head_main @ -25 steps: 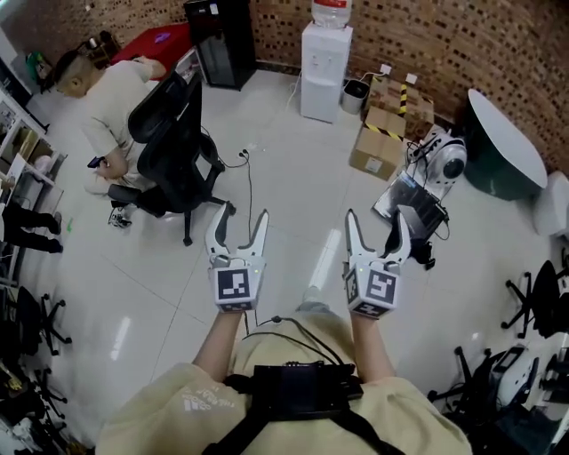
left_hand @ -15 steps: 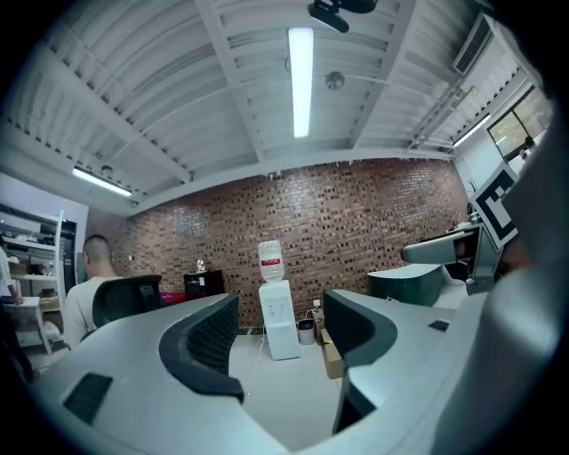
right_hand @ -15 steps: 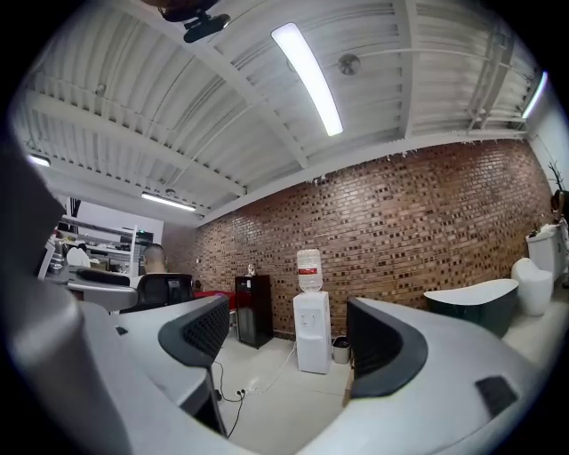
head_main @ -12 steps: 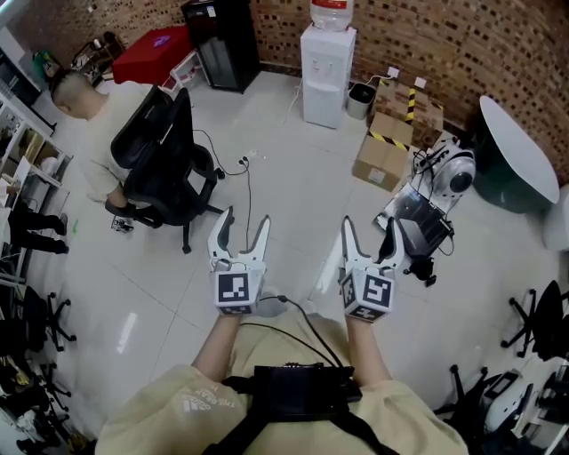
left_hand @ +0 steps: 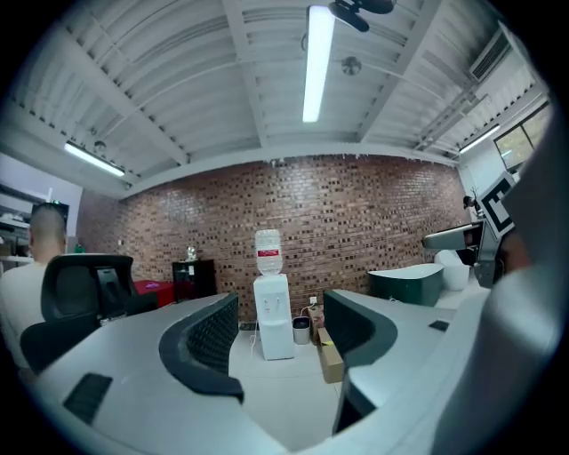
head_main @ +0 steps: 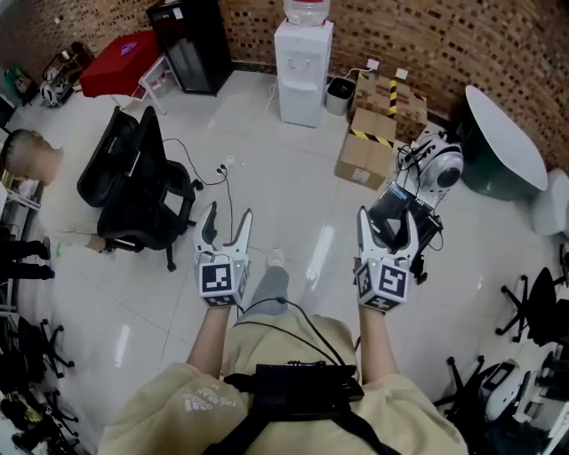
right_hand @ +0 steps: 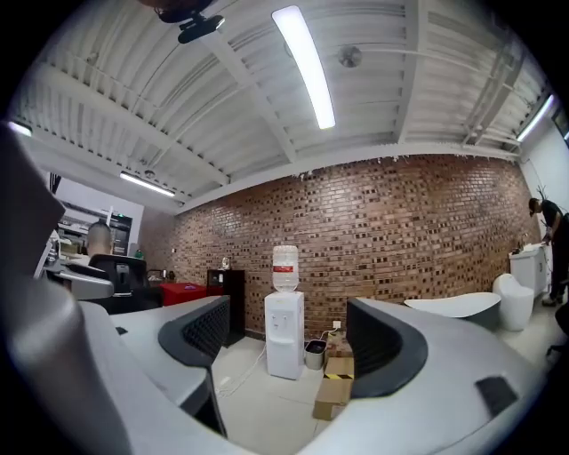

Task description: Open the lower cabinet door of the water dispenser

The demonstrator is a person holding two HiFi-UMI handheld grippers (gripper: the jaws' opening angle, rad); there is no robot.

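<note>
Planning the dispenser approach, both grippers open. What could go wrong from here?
1. A cable trails beside the chair, left of the path to the dispenser: trip risk.
2. Boxes and a bin crowd the dispenser's right side; the right gripper or the opening door may hit them.
3. How the lower door opens is too far away to make out.

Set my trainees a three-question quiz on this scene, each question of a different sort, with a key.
1. True or false: the left gripper is shut on the water dispenser.
2. What sits on top of the dispenser? A. a water bottle B. a kettle C. a lamp
3. Fill in: the wall behind the dispenser is made of ____.
Key: 1 false, its jaws stand open and empty, far from it; 2 A; 3 brick.
</note>
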